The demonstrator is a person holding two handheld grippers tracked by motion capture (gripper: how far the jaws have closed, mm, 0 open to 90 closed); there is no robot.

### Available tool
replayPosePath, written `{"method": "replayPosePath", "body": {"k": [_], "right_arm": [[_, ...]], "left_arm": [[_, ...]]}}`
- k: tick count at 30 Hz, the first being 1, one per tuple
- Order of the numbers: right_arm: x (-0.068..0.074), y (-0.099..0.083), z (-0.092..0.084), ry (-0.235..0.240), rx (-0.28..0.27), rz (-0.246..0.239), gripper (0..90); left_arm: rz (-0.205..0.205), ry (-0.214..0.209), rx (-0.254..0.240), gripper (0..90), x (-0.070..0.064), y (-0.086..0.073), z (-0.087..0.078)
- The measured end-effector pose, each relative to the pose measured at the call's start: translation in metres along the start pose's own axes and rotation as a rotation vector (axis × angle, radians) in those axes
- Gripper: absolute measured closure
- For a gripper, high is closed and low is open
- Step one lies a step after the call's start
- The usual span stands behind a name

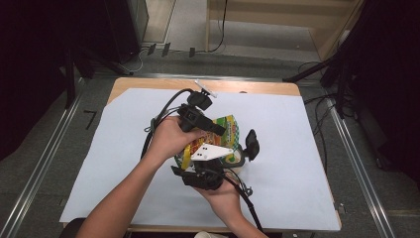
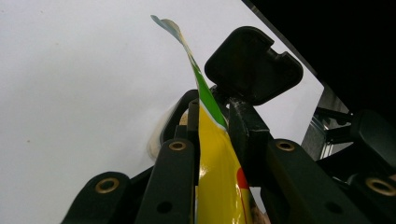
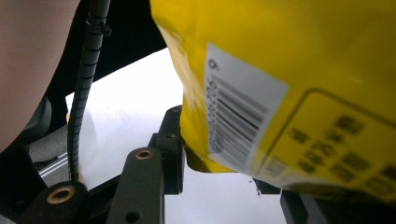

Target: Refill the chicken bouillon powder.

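Note:
A yellow and green snack bag (image 1: 227, 126) is held above the middle of the white sheet. My left gripper (image 1: 218, 130) comes at it from the left and is shut on the bag's thin edge; in the left gripper view the yellow bag (image 2: 215, 177) is pinched between the two black jaws of that gripper (image 2: 205, 112). My right gripper (image 1: 228, 151), with its white three-cornered plate, reaches in from the near side. In the right gripper view the bag (image 3: 280, 70), barcode side showing, hangs between the wide-apart jaws of the right gripper (image 3: 224, 154); the right jaw is mostly hidden behind it.
A white sheet (image 1: 297, 163) covers most of the wooden table (image 1: 257, 87). Cables trail from both grippers across the sheet. Metal rails (image 1: 44, 163) run along both sides of the table, and black stands and cables (image 1: 337, 74) sit at the back right.

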State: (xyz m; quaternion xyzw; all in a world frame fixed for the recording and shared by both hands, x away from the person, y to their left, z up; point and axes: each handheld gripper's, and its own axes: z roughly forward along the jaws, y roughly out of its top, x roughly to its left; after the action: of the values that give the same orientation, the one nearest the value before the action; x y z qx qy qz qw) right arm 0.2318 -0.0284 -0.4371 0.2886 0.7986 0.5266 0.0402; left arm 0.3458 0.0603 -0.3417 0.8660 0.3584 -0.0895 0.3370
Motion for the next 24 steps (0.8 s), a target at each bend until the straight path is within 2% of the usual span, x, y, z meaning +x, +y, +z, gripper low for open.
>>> {"method": "replayPosePath", "body": {"k": [13,16,24], "right_arm": [[0.0005,0.0006,-0.0016,0.004,-0.011,0.003,62.9],[-0.0005,0.0001,-0.0008,0.011,-0.006,0.018,62.9],[-0.0010,0.0001,-0.0011,0.007,-0.010,0.016,62.9]], "left_arm": [[0.009,0.009,-0.005,78.8,-0.0038,0.0010,-0.0016],[0.002,0.008,0.009,78.7,-0.0012,0.0014,0.0008],[0.008,0.013,-0.005,78.7,-0.0038,0.0014,-0.0004]]}}
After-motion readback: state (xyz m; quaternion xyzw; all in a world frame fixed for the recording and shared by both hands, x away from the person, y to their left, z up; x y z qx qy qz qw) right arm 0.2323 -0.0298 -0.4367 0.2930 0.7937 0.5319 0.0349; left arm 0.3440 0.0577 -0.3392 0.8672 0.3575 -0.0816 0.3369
